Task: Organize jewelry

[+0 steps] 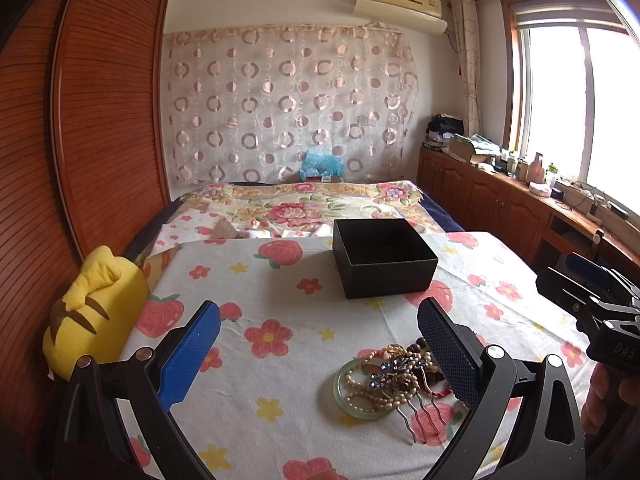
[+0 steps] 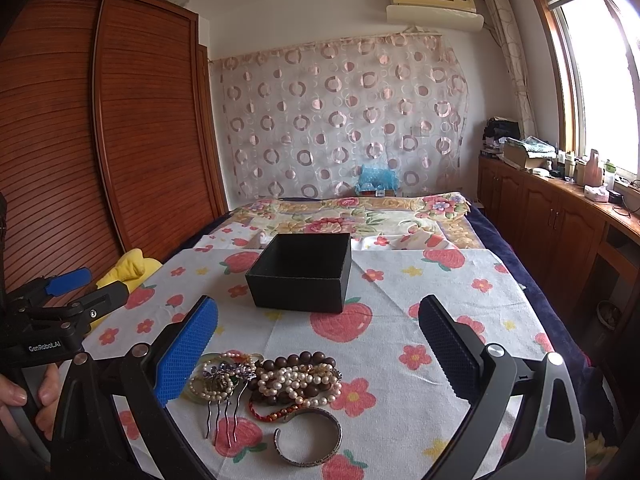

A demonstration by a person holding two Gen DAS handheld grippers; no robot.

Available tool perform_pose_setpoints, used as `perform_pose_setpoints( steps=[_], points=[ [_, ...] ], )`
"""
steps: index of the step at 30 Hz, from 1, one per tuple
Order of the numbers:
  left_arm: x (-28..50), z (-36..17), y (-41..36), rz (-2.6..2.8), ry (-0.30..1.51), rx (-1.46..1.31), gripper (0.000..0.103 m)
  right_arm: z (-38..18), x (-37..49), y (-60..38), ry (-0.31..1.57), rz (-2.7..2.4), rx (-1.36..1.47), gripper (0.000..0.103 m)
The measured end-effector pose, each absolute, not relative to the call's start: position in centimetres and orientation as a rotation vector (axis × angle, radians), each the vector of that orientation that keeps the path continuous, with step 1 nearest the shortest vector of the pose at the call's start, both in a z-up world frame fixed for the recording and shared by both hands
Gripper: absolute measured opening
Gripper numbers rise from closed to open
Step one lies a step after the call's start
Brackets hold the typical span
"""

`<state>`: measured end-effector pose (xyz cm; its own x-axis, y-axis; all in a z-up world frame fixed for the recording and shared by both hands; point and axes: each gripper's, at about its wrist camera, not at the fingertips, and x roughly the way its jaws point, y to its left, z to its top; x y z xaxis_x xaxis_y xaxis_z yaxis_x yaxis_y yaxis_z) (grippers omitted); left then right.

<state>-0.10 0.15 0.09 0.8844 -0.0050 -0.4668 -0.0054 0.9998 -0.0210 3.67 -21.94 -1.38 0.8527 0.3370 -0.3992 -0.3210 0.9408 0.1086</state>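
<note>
I see a floral bedspread (image 2: 352,216) as my landmark: left of it a slatted wooden wardrobe (image 2: 120,128), behind it a circle-patterned curtain (image 2: 340,120), above that an air conditioner (image 2: 434,4). A yellow plush pillow (image 1: 96,312) lies at its near-left corner.

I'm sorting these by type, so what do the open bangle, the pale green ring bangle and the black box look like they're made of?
Open bangle: likely metal, dull silver-grey with patterned darkened surface.
Pale green ring bangle: probably jade or glass, translucent with a smooth gloss.
Black box: seems to be stiff cardboard, matte, thin straight walls, no lid on it.
</note>
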Motion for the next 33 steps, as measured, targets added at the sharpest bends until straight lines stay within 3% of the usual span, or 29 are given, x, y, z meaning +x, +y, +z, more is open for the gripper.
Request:
perform_pose_setpoints(
  steps=[27, 33],
  points=[
    [-0.6, 0.4, 0.4, -0.002, 0.494, -0.023, 0.095, -1.1, 3.6, -22.0, 0.435, 0.351, 0.04, 0.101],
    [0.6, -1.6, -0.7, -0.017, 0.545, -0.015, 0.095, -2.7, 3.5, -21.3, 0.463, 0.371, 0.024, 0.1]
  ],
)
